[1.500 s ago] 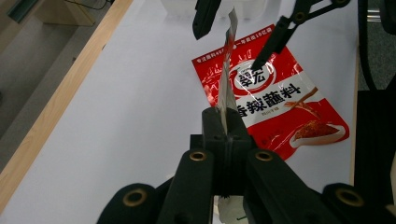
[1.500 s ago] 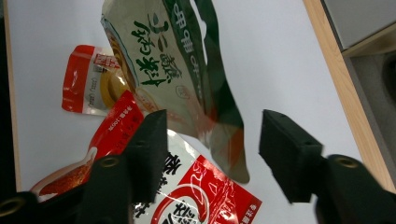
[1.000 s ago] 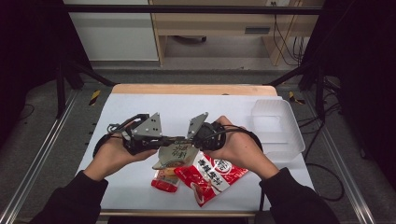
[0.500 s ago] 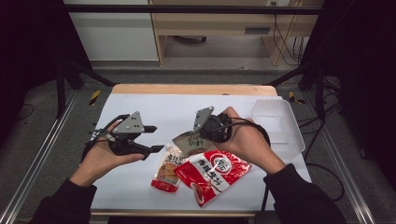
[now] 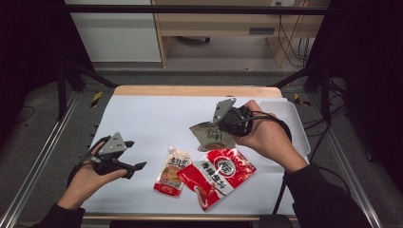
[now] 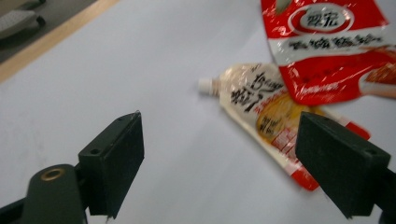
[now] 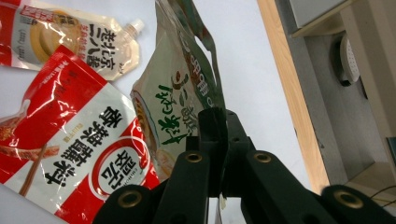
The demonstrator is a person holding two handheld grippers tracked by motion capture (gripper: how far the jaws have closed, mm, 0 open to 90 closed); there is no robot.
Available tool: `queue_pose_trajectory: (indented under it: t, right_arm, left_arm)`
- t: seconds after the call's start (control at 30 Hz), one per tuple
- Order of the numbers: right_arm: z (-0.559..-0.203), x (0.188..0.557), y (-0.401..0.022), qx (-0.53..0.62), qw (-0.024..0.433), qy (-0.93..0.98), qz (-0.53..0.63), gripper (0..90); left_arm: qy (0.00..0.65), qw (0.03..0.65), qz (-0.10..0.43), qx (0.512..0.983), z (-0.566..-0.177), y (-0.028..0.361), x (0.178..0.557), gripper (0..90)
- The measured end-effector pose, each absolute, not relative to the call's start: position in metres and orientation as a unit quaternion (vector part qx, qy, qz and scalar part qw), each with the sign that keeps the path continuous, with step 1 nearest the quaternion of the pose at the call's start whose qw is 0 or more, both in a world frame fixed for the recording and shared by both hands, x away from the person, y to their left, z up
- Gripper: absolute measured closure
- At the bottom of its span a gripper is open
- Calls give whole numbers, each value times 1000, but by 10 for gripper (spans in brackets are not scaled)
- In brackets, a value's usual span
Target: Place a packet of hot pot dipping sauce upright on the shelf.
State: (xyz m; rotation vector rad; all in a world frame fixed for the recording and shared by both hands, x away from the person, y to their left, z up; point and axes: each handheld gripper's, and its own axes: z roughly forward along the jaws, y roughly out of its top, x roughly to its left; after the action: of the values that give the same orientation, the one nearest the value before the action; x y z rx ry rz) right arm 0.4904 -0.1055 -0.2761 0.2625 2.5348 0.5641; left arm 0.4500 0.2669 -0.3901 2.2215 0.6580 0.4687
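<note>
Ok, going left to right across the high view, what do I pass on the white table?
Left gripper, open in the person's hand → cream spouted sauce pouch → shiny red foil packet → clear plastic tray at the table's right edge. The olive pouch in the right gripper overlaps that span, so it is omitted.

Red pouch (image 6: 327,46) cut off, blurred

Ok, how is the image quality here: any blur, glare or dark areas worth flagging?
High view: table evenly lit, surroundings dark. Left gripper view: red packet and spouted pouch soft with blur, jaws sharper. Right gripper view: sharp, with glare streaks on the red packet and the green packet.
</note>
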Motion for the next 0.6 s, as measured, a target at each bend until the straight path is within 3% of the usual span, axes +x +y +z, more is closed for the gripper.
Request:
queue_pose_trajectory:
  t: [0.17, 0.6]
  right_arm:
    - [-268, 492, -116, 108, 273, 933, 208, 900]
    - [-245, 492, -147, 132, 304, 917, 224, 900]
  left_arm:
    - [286, 370, 191, 863, -420, 282, 448, 115]
    - [335, 370, 216, 839, -444, 306, 442, 66]
